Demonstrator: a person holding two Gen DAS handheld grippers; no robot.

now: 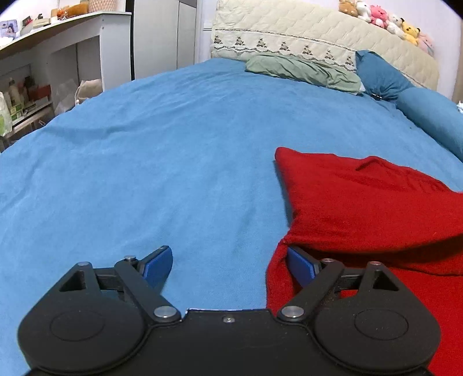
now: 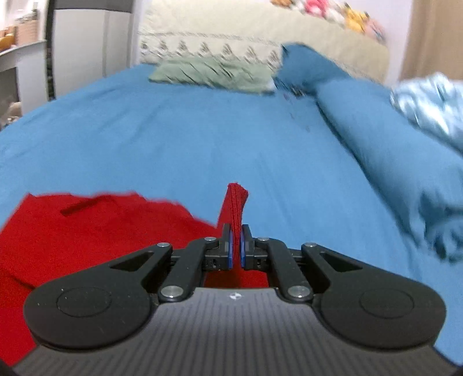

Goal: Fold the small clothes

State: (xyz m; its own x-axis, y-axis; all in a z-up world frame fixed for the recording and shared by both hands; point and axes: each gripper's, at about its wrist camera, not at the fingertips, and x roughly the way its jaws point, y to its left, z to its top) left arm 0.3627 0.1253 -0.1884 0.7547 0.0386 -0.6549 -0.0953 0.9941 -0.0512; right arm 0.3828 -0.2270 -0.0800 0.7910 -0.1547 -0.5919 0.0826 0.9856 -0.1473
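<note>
A red knitted garment point(image 1: 364, 208) lies on the blue bedsheet point(image 1: 173, 162), filling the right side of the left wrist view. My left gripper point(image 1: 228, 261) stands open at the garment's left edge. Its right finger point(image 1: 301, 264) lies on or tucked under a red fold, while its left finger point(image 1: 157, 264) rests over bare sheet. In the right wrist view the red garment point(image 2: 86, 228) spreads to the left. My right gripper point(image 2: 236, 245) is shut on a narrow strip of the red knit point(image 2: 236, 199), which stands up between the pads.
A green pillow point(image 1: 301, 69) and dark blue pillows point(image 1: 382, 75) lie at the head of the bed below a quilted cream headboard point(image 1: 318, 31) lined with plush toys point(image 1: 387, 20). White shelving point(image 1: 58, 57) stands to the left. A rolled blue duvet point(image 2: 399, 162) and pale crumpled cloth point(image 2: 431, 101) lie right.
</note>
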